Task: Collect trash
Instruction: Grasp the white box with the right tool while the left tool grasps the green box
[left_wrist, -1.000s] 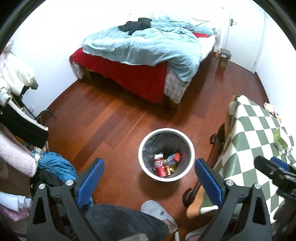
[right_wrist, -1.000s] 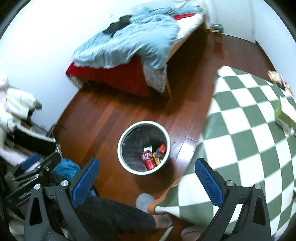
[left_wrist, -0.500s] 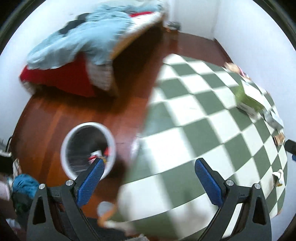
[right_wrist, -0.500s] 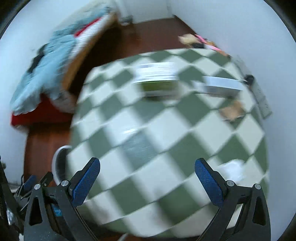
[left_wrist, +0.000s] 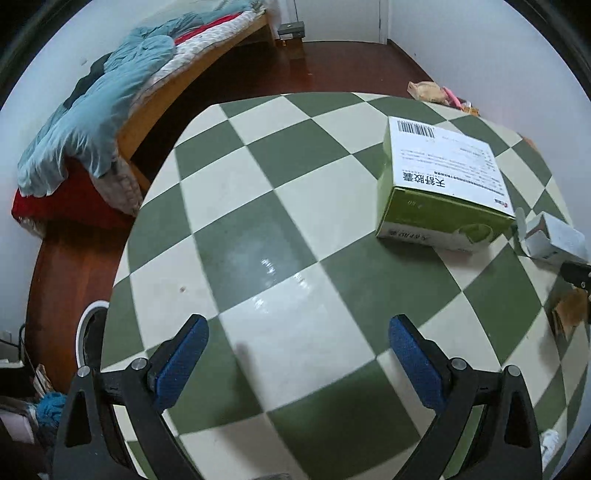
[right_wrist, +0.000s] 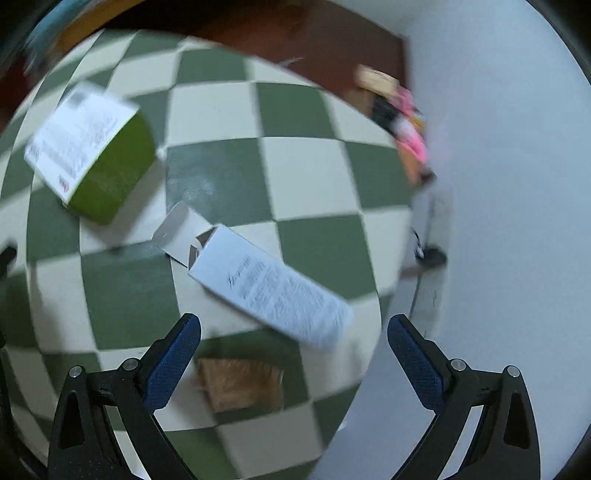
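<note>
Two boxes (right_wrist: 92, 155) (right_wrist: 273, 288) on table (right_wrist: 303, 166)

Both wrist views above checkered table (left_wrist: 280, 229), sharing green box (left_wrist: 439, 184).

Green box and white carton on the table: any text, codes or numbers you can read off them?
Green box, top: "天舒胶囊", upside down to the left wrist camera.
Same top: a barcode, digits too small; fine print too small.
Its front: small print, unreadable.
White carton: printed lines and a logo, too blurred to read.
</note>
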